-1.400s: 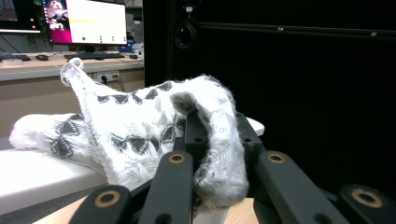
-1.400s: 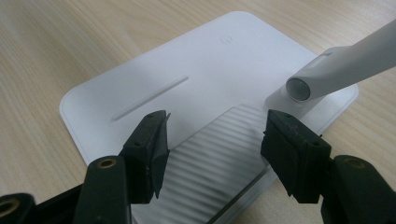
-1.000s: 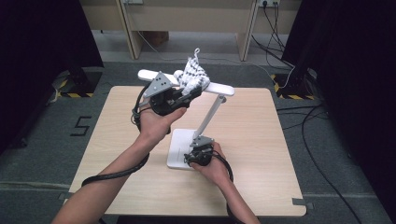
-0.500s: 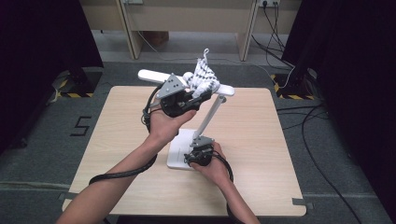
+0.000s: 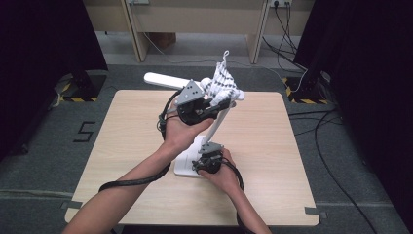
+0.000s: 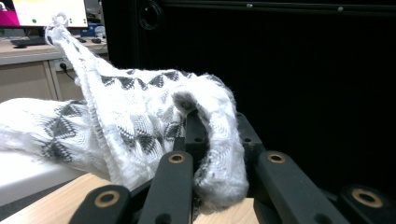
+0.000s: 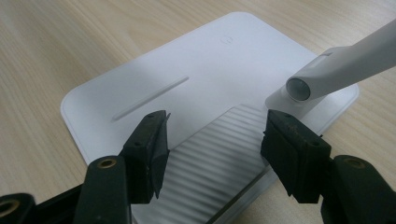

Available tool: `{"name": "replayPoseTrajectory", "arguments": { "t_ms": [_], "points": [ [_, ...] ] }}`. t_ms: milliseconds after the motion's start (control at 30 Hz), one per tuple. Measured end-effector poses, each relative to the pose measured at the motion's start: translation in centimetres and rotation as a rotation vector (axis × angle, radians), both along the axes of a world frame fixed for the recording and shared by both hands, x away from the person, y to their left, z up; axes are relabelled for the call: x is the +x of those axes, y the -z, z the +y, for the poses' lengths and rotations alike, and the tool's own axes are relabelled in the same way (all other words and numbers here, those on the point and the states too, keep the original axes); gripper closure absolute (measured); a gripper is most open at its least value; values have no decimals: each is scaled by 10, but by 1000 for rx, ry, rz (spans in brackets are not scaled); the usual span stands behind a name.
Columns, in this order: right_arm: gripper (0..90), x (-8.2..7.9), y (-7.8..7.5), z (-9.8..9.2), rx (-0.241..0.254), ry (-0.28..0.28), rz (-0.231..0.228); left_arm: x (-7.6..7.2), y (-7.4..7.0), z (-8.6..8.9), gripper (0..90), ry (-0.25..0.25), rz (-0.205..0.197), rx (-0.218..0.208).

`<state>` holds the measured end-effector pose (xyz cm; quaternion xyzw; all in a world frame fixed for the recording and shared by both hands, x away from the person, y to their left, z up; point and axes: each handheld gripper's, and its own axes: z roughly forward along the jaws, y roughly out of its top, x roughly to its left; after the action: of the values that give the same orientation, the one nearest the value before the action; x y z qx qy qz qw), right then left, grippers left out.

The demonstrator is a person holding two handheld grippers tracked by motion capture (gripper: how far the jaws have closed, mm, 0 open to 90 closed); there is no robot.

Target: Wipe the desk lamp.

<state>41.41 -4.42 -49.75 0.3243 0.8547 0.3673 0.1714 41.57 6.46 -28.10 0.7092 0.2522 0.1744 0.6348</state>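
In the high view, the left hand-held gripper (image 5: 221,103) sits just left of centre in the upper half of the frame, raised above the pale wooden worktop (image 5: 126,146). Its jaws are clenched on a white knitted cloth with a dark diamond pattern (image 5: 222,83), which drapes over the white head of a desk lamp (image 5: 163,79) and peaks upward at upper centre. In the left gripper view the cloth (image 6: 140,126) spreads from the upper left corner down to bottom centre, bunched between the two black jaws, with the lamp head's white bar (image 6: 28,170) at lower left.

The lamp's slanted arm (image 5: 217,126) runs down toward its flat white base (image 5: 184,168) at centre, lower half. There the right hand-held gripper (image 5: 208,152) rests at the base. In the right gripper view its jaws stand released, wide apart over the ribbed part of the base (image 7: 219,154), gripping nothing; the arm's hinge (image 7: 301,88) lies at the right.
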Motion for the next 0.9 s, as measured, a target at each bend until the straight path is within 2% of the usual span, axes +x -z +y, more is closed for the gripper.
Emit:
{"name": "replayPoseTrajectory", "arguments": {
  "t_ms": [533,900],
  "points": [
    [409,0,0,0,4,-2,2,-3,5,-19,798,42,8,22],
    [409,-1,0,0,9,3,6,-8,8,-22,798,66,9,29]
  ]
}}
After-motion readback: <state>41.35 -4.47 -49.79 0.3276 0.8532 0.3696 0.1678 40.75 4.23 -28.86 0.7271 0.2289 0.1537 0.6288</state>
